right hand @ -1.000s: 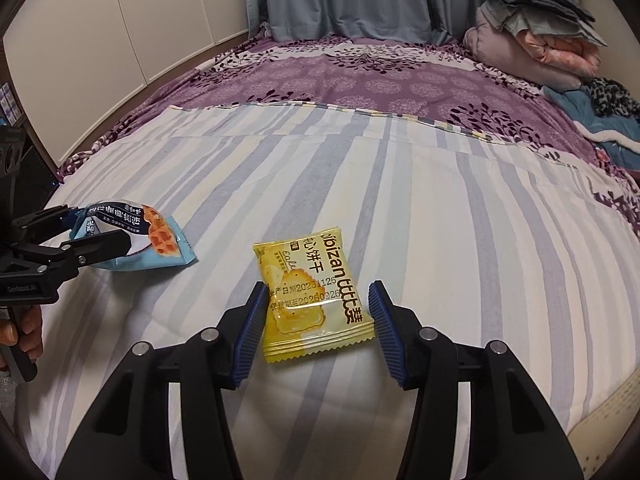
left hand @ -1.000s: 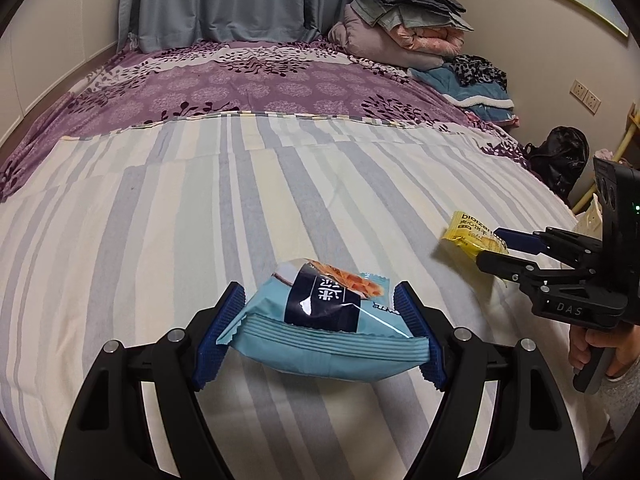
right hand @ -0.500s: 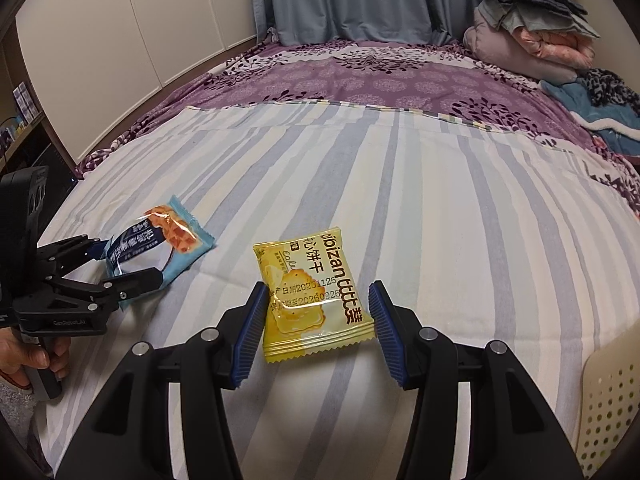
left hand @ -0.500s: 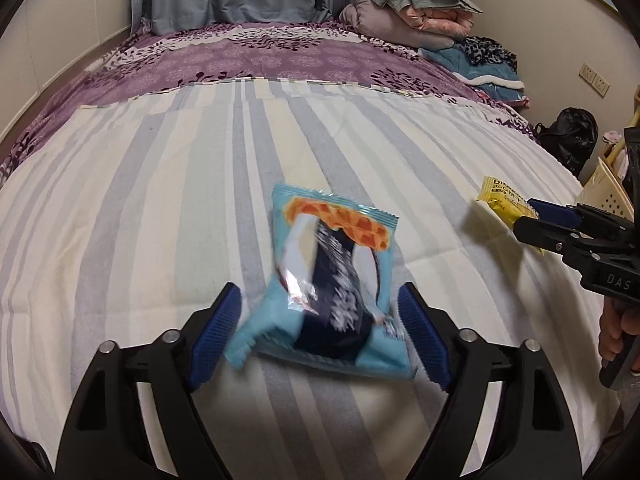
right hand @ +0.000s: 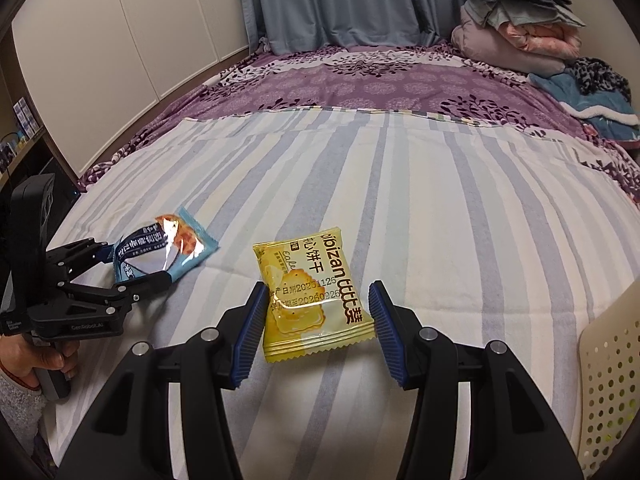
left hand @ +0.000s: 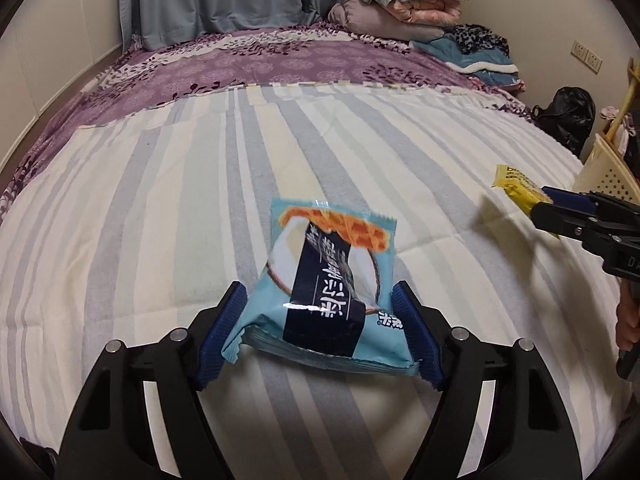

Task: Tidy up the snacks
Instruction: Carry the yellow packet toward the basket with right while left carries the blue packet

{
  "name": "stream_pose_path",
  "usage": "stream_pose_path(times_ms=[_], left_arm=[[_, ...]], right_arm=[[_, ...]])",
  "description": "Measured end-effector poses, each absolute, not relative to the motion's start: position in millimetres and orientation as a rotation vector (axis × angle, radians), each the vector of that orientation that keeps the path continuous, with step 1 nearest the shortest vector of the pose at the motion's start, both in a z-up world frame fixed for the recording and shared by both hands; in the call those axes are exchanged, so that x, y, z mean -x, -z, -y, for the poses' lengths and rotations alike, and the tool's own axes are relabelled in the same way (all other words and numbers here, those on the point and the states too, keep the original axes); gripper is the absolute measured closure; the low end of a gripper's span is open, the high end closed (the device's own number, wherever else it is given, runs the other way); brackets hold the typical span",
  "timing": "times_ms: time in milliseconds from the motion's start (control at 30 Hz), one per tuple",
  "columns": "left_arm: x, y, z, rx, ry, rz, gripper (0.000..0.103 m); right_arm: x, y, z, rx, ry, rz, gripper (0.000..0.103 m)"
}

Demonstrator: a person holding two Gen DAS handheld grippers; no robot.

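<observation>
My left gripper is shut on a light blue snack packet and holds it tilted above the striped bedspread. The packet also shows in the right wrist view, clamped in the left gripper. My right gripper is shut on a yellow biscuit packet, held above the bed. In the left wrist view the yellow packet sticks out of the right gripper at the right edge.
A cream perforated basket stands at the bed's right edge; it also shows in the left wrist view. Folded quilts lie at the head. White wardrobe doors stand left. A black bag sits on the floor right.
Both grippers have risen and moved right with their packets. The blue packet has tipped from flat to standing more upright. The basket has come into view at the right.
</observation>
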State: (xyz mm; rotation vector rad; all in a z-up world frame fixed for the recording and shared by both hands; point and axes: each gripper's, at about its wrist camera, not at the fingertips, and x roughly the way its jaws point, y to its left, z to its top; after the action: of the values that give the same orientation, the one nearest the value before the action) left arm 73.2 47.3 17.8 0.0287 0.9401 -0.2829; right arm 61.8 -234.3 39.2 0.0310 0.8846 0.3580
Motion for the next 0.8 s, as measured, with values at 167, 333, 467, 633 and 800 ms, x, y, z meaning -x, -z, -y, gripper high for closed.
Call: stream_pose_path(times_ms=[167, 333, 467, 633, 800], left_arm=[[-63, -39, -41, -0.029, 0.303, -0.899, 0.03], [-54, -60, -28, -0.053, 0.332, -0.862, 0.033], [-47, -69, -17, -0.078, 0.356, -0.848, 0.034], [-38, -66, -7, -0.099, 0.357, -0.863, 0.034], [-25, -49, -10, -0.084, 0.36, -0.915, 0.034]], right_arm=[[-53, -51, 241, -0.075, -0.364, -0.856, 0.051], [-42, -65, 251, -0.091, -0.361, -0.816, 0.051], [-34, -72, 259, -0.103, -0.355, -0.797, 0.051], [-25, -72, 267, -0.114, -0.345, -0.792, 0.051], [-20, -71, 278, -0.131, -0.333, -0.791, 0.051]])
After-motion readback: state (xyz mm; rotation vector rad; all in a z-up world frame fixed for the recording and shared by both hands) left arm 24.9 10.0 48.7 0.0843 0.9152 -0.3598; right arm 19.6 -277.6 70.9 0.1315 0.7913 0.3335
